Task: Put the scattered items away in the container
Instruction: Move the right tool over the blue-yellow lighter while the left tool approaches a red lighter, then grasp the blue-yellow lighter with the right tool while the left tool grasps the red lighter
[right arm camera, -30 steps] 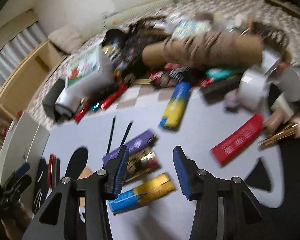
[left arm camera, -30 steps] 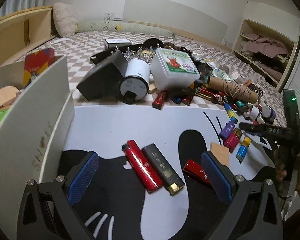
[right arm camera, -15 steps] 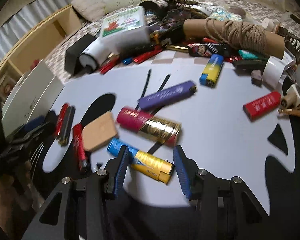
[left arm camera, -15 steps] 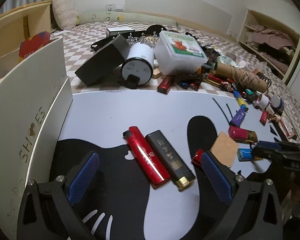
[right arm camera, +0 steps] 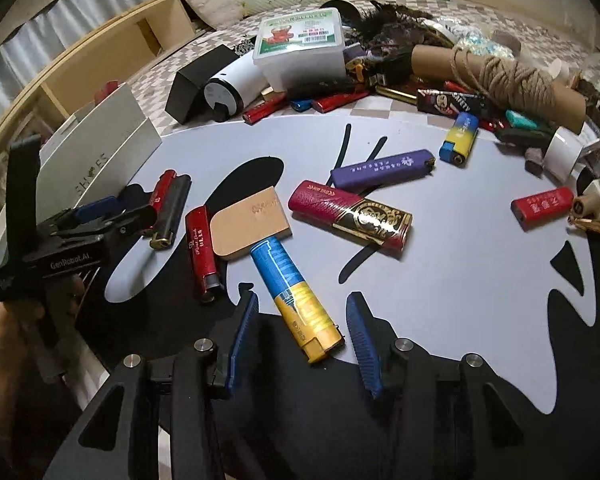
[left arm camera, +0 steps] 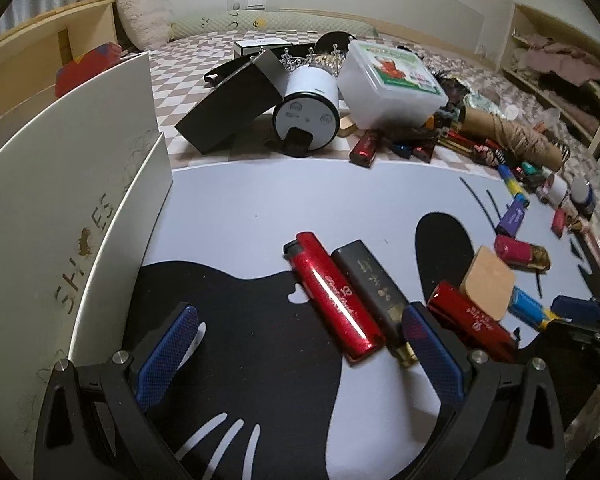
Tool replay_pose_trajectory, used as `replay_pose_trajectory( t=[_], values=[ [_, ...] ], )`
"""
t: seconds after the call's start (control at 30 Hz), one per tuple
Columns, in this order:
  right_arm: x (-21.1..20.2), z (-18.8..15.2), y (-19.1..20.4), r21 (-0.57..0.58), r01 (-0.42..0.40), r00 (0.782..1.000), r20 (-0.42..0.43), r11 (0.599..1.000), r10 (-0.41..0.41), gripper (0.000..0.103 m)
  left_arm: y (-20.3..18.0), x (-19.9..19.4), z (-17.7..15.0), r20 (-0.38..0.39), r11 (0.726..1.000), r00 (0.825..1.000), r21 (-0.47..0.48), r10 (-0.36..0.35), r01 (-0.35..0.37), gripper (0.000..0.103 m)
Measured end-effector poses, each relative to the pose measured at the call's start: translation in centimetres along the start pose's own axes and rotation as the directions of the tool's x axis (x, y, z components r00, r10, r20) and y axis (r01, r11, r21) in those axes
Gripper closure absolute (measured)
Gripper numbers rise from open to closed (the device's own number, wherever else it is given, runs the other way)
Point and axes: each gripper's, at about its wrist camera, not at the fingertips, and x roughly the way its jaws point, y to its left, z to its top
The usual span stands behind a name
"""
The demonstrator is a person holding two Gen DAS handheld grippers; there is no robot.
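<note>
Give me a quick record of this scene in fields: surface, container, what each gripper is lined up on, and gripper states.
surface: grey mat with black shapes
container: white shoe box, at the mat's left edge
left gripper: open, over red lighter and black lighter
right gripper: open, astride blue and yellow lighter
holding: nothing in either

Both wrist views sit low over the cat-print mat (left arm camera: 260, 200), facing the bed clutter (each glimpses the other's tongs), sharing the red lighter (left arm camera: 332, 296) (right arm camera: 162, 192).
</note>
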Motion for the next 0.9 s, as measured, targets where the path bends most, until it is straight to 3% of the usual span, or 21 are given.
replay_pose_trajectory(
  t=[0.1,0.23,0.4,0.47,0.67,0.9],
  values=[
    [0.0,0.0,0.0,0.002,0.0,1.0,0.003,1.0,0.0,0.056,-0.4,-0.1,0.1,0.005,0.999,0.999,0.022,0.047,-0.047,0.0],
    [0.1,0.1,-0.1,0.012,-0.011,1.0,0.0,1.0,0.011,0.056,-1.1,0.0,0.5,0.038,0.978,0.983,0.105,0.177,-0.18,0.0],
    [0.1,0.1,-0.2,0.018,-0.025,1.0,-0.001,1.0,0.025,0.056,-1.6,0.8,0.3,0.01,0.953,0.97,0.181,0.244,-0.241,0.0],
    [0.1,0.2,-0.3,0.026,-0.035,0.999,0.0,0.999,0.035,0.056,-1.5,1.0,0.4,0.012,0.959,0.974,0.173,0.225,-0.224,0.0],
    [0.4,0.3,-0.2,0.019,-0.022,1.0,0.013,1.0,0.022,0.056,-0.2,2.8,1.4,-0.058,0.998,0.997,0.031,0.05,-0.048,0.0],
    [1.0,-0.1,0.9,-0.07,0.065,0.997,0.039,0.995,-0.062,0.056,-0.2,2.7,1.2,-0.044,1.0,0.999,0.004,0.018,-0.018,0.002]
  ],
)
